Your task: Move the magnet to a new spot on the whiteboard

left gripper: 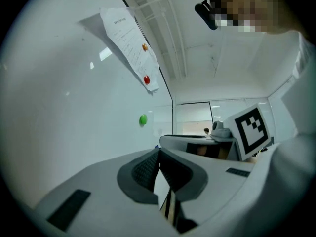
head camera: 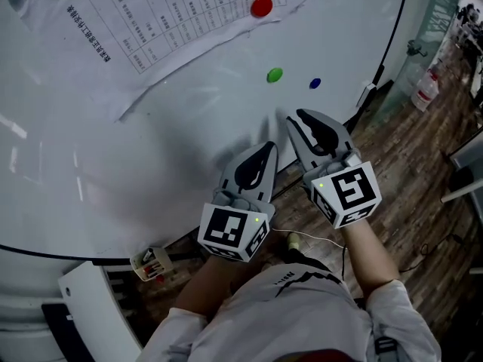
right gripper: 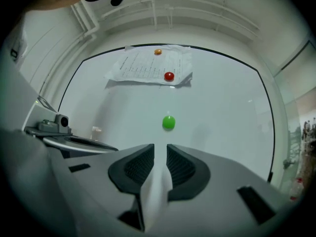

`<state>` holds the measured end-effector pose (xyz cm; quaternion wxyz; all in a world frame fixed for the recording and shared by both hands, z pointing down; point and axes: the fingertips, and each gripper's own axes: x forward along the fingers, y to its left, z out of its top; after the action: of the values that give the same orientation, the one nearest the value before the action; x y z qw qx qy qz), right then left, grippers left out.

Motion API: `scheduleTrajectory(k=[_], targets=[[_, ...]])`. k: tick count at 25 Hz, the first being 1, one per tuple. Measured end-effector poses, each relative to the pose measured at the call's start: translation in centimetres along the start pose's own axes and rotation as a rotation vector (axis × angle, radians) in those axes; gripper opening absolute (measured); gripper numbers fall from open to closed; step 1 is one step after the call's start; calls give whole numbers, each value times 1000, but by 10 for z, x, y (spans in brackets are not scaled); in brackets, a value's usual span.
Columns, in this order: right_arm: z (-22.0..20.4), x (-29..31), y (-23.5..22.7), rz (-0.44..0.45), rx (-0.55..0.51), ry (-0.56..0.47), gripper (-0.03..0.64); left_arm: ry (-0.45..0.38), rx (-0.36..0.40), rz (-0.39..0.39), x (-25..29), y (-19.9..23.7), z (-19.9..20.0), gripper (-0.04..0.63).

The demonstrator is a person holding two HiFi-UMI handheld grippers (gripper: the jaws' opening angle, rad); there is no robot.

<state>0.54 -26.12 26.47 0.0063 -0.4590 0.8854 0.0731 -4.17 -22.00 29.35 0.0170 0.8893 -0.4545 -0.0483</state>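
Sitting on the paper sheet (right gripper: 148, 67), an orange magnet (right gripper: 158, 52), gripper views only.

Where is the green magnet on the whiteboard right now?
In the head view the green magnet sits on bare whiteboard right of centre, just left of the blue magnet and below the red magnet pinning the paper sheet.
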Motion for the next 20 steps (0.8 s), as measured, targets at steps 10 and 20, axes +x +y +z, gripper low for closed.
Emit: scheduleTrajectory(k=[10,20], targets=[[-31,-33,33,-7,135,43,42,15,-18,-18,-26,-11,-8,12],[-49,-55,52,-17,195,38,14,31,-43,-33,-47,-19,-17,12]])
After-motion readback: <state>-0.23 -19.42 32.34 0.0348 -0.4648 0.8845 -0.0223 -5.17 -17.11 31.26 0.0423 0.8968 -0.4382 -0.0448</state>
